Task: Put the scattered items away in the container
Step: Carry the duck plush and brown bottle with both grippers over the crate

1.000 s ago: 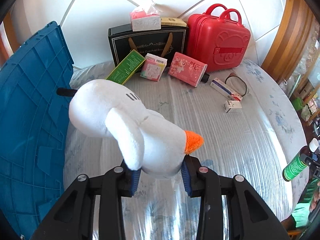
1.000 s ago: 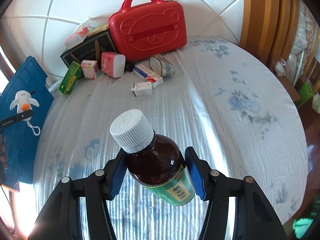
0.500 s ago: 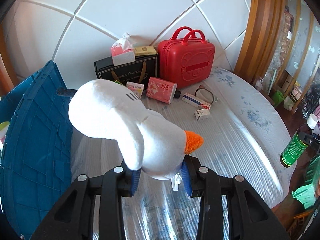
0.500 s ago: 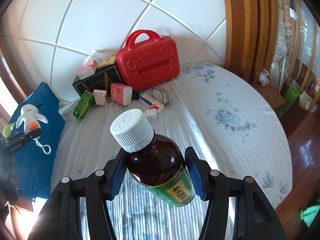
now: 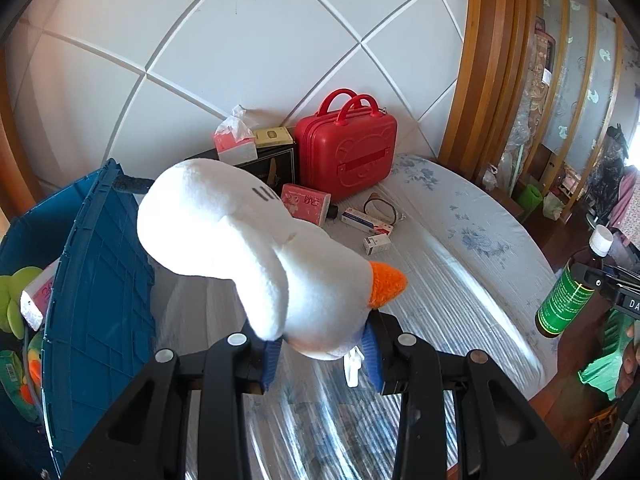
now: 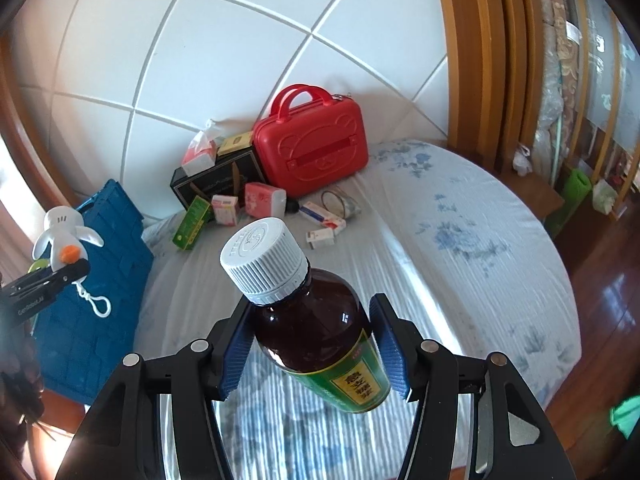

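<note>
Your left gripper (image 5: 320,354) pinches plush duck (image 5: 256,248) | right gripper (image 6: 314,354) clamps brown bottle (image 6: 316,332) | blue crate (image 5: 100,264) off bed's left edge, nearer your left

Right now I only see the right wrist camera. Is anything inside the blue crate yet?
Observer: Yes. The left wrist view shows a green soft toy inside the blue crate.
Operator: Anything else in there?
Observer: A pink and white packet sits beside that toy.
Operator: Is my duck pinched properly?
Observer: The left tool has its blue pads squeezing the white duck at its base.
</note>
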### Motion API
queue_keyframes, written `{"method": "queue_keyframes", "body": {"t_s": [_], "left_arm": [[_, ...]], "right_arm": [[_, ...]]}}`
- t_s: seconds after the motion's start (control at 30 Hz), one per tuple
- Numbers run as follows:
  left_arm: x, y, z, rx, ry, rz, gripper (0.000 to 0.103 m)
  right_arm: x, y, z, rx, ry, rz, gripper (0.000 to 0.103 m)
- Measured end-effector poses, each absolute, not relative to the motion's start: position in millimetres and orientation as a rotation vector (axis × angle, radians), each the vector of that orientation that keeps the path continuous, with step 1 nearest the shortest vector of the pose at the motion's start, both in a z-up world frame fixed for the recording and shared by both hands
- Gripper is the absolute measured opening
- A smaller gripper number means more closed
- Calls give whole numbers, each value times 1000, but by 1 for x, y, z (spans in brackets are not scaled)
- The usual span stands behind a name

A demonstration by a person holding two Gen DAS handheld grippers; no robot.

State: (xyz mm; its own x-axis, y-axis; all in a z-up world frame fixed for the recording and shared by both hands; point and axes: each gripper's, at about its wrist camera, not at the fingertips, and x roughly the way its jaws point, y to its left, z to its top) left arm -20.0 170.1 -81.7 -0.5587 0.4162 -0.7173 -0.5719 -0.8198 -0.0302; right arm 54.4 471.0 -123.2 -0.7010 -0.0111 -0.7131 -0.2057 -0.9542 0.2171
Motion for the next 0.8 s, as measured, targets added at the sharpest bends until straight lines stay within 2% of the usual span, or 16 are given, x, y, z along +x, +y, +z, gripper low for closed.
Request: {"method": "queue_keyframes", "body": {"t_s": [0.8], "left_arm": [[-34,25,-33,-908,99,2435,34]], "right_arm": [[23,292,-51,-1088,286,2973,56]]}}
